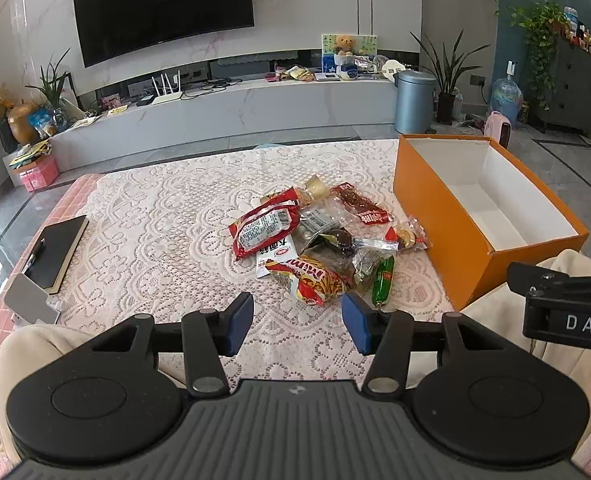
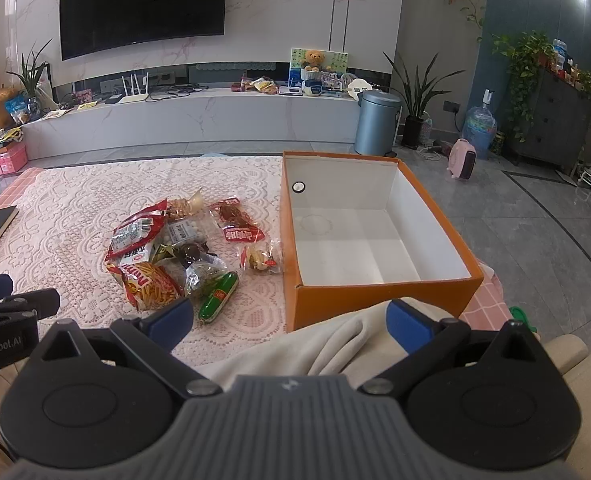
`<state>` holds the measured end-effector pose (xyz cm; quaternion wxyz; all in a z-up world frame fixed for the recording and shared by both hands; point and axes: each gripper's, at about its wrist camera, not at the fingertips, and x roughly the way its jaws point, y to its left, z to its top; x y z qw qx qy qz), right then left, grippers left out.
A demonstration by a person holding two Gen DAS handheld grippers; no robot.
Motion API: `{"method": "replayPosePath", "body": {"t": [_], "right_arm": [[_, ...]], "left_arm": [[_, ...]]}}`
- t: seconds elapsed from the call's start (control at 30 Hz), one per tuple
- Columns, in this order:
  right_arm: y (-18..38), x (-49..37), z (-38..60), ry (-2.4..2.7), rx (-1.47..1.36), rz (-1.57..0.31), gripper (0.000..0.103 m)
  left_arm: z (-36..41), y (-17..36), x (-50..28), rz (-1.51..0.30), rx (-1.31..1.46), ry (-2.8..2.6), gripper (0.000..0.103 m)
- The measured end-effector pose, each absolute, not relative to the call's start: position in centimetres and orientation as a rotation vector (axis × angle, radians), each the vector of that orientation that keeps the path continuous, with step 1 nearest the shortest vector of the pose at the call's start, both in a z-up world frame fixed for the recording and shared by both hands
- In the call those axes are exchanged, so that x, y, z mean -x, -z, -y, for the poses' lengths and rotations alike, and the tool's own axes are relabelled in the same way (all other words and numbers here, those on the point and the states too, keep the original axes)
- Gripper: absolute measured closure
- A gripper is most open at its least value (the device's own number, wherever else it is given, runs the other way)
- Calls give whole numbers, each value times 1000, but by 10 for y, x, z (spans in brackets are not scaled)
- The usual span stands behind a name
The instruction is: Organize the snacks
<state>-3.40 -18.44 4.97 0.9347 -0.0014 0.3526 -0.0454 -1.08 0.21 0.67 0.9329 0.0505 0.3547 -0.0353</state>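
Though untouched, snacks point(image 1: 315, 240) beyond left claw point(image 1: 297, 322)

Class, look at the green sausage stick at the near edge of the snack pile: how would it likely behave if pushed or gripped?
The green sausage stick is a smooth cylinder, so it would probably roll if pushed sideways. Its glossy wrapper may slip. It looks firm, and likely holds its shape when gripped.

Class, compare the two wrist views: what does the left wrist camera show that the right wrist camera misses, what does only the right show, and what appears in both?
Only the left view shows the pen on the black notebook. Only the right view shows the round hole in the orange box and the pink heater whole. Both show the snack pile, the green sausage, and both grippers open: left gripper, right gripper.
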Motion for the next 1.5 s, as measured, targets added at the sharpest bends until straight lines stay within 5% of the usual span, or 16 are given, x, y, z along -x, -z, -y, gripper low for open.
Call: {"method": "replayPosePath", "body": {"t": [0.43, 0.53, 0.63, 0.73, 0.87, 1.1, 1.37, 1.5], "right_arm": [[-48, 31, 185, 74, -54, -683, 4], [-46, 30, 182, 49, -56, -640, 15], [-42, 23, 177, 18, -55, -640, 30], [-34, 10, 171, -32, -52, -669, 47], [-21, -7, 157, -98, -54, -698, 50], [3, -46, 140, -148, -34, -751, 53], [41, -106, 136, -154, -57, -836, 53], [58, -130, 140, -141, -87, -876, 41]], "left_arm": [[-14, -7, 2, -725, -71, 116, 42], [-21, -6, -5, -716, -47, 131, 50], [-25, -5, -17, -750, -38, 178, 77], [-31, -1, -33, -797, 32, 232, 79], [-37, 11, -56, -847, 103, 218, 55], [-47, 37, -101, -964, 203, 162, 40], [-53, 76, -151, -1091, 345, 108, 37], [-54, 94, -162, -1115, 369, 107, 34]]}}
